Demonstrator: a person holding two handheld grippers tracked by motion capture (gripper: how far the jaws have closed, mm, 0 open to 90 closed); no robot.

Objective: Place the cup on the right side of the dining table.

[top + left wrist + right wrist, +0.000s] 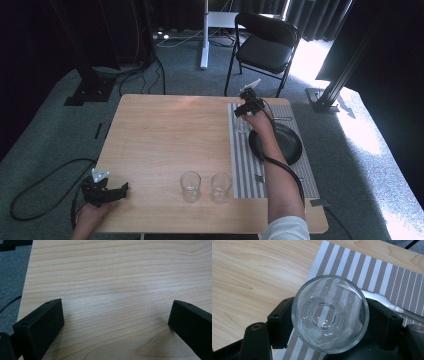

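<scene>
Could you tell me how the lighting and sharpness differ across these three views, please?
High view: bright sunlight washes out the floor at right, while the curtains at left go nearly black. Left gripper view: a soft sheen on the table, with the near black jaws slightly blurred. Right gripper view: evenly lit, small glints on the glass between the right gripper jaws.
</scene>
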